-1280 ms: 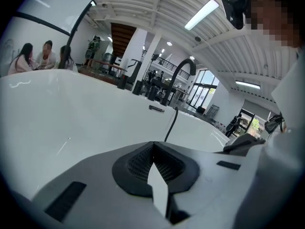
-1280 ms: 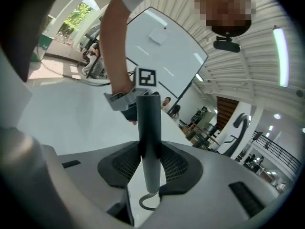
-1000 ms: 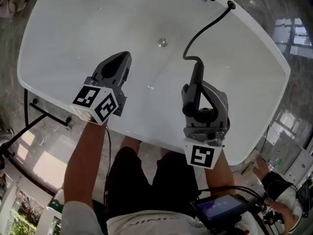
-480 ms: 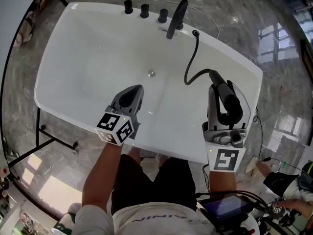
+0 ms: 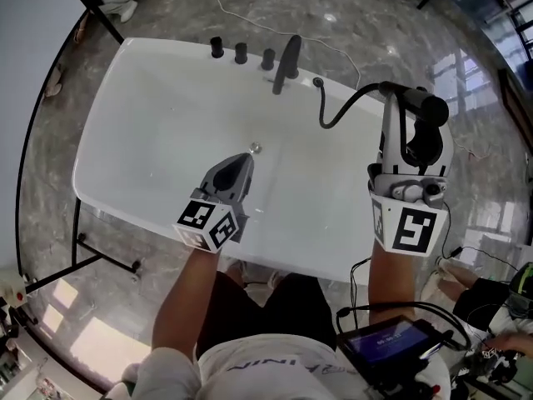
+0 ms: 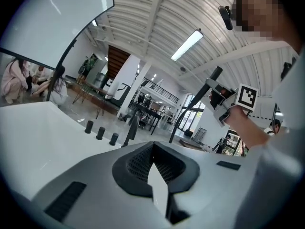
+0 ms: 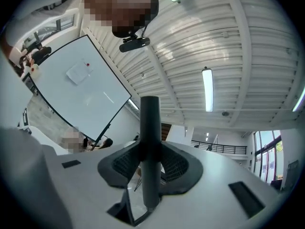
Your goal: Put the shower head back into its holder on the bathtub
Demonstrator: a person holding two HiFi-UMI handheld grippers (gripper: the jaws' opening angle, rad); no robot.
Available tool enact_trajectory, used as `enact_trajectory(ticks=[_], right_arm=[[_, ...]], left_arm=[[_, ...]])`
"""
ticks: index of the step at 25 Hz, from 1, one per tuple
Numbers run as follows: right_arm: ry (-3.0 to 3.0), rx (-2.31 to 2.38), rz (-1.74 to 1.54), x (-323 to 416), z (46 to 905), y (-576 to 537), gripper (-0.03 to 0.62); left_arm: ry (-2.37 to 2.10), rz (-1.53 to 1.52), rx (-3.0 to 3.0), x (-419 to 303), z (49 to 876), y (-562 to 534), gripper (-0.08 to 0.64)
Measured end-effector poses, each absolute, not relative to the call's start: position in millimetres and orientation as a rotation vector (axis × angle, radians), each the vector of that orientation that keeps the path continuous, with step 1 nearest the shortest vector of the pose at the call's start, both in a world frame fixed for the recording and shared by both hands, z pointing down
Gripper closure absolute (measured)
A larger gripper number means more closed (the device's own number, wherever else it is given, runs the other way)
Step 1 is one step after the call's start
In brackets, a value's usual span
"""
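Right hand-held gripper (image 5: 407, 144) pinches the shower head (image 5: 414, 100), left hand-held gripper (image 5: 240, 165) is shut and empty, so honestly that hose (image 5: 348, 104) at upper right could tug it loose.

We find the bathtub (image 5: 150, 123) basin open mid-frame. Along its upper rim, knobs (image 5: 241, 53), spout (image 5: 287, 61) and hose (image 5: 321, 105) crowd passage.

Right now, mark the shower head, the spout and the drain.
shower head (image 5: 420, 102): head view, its black handle.
spout (image 5: 288, 55): head view, middle of its neck.
drain (image 5: 255, 147): head view, its metal cap.
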State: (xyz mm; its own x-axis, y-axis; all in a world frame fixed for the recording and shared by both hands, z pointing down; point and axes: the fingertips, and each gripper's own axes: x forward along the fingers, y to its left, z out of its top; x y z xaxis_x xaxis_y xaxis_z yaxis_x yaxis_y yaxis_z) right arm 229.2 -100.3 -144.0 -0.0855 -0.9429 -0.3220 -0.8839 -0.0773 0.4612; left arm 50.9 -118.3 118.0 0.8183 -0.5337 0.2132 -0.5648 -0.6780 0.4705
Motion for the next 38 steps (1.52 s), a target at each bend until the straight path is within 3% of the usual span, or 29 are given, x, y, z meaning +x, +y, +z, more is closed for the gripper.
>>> enact_trajectory(ticks=[15,26,38], right_arm=[[-2.004,2.094,-0.934,282.8,-195.3,-186.7,0.457],[-2.05,2.055,-0.725,306.7,-92.1,-254.6,0.458],[-2.253,2.09,-0.272,350.4,47.3,-300.6,0.457]], left_arm=[[-0.773,0.085,2.523,63.6,87.7,-112.7,0.546],[-0.791,0.079,2.482,60.2,122.6,-118.7,0.545],[-0.81,0.159,2.47,64.7,205.1,-130.0,0.546]])
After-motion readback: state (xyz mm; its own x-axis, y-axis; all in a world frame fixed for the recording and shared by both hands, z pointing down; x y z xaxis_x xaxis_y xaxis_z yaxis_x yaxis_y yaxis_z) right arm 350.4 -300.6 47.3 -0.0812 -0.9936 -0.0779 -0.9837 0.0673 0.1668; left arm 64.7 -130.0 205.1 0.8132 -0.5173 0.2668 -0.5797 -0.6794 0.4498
